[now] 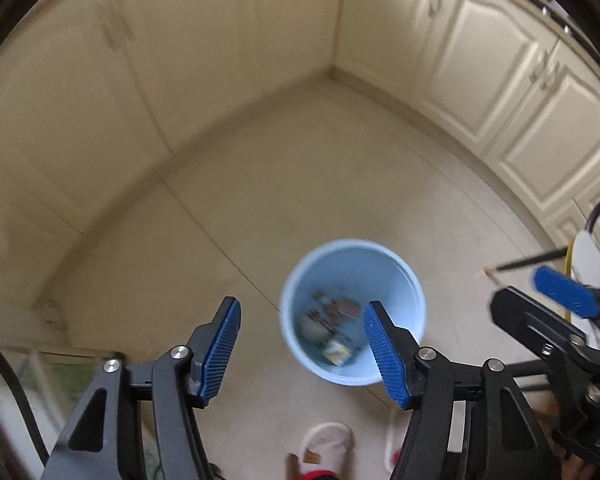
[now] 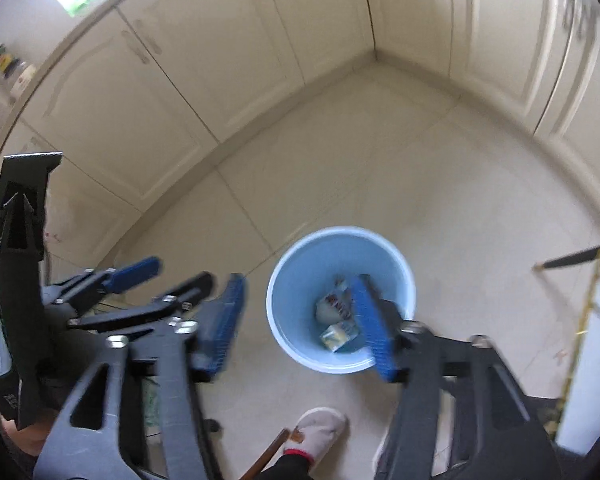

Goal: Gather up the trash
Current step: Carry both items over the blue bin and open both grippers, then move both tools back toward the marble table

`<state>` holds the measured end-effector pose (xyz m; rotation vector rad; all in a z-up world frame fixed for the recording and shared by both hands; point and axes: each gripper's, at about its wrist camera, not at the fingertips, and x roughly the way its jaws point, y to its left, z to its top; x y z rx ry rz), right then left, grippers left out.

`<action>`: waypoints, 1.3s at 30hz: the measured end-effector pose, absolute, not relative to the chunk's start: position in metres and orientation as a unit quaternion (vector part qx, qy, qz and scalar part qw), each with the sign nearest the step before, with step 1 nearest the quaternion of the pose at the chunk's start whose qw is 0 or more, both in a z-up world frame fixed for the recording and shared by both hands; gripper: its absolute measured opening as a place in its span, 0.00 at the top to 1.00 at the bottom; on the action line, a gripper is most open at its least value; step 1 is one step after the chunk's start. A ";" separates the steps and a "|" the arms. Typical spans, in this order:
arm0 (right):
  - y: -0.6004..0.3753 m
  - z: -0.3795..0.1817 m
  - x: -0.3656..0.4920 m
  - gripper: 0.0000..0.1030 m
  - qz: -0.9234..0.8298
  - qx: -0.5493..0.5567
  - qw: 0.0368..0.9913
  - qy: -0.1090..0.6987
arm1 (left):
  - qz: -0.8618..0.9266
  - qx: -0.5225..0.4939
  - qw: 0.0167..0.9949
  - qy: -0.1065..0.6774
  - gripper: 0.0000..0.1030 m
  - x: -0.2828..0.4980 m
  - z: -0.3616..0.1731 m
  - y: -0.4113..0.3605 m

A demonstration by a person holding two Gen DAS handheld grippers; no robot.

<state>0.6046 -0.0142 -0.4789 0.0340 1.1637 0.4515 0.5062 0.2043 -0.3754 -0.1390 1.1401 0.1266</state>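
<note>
Bin, light blue, stands on floor tiles ahead of and below both claws, slightly right of centre in each wrist view. Left gripper: fingers spread wide, nothing between them. Right gripper: likewise apart and empty. The two hang side by side, neither clearly nearer. Inside the bin: a yellow-white carton, a printed wrapper, other scraps too blurred to name. No loose trash seen on the floor; next pickup probably lies outside these views.

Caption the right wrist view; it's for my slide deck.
Open right gripper above a blue bin holding trash on the kitchen floor.
</note>
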 end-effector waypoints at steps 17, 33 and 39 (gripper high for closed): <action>-0.033 -0.215 0.456 0.00 0.151 -0.047 0.946 0.283 | 0.099 -0.022 0.961 0.257 0.07 0.355 -0.179 0.108; -0.136 -0.080 0.307 0.00 0.029 -0.016 0.993 0.117 | 0.011 -0.001 0.996 0.090 0.01 0.177 -0.158 -0.009; -0.185 -0.069 0.286 0.00 -0.035 -0.003 0.995 0.092 | -0.035 0.021 0.997 0.063 0.01 0.115 -0.153 -0.004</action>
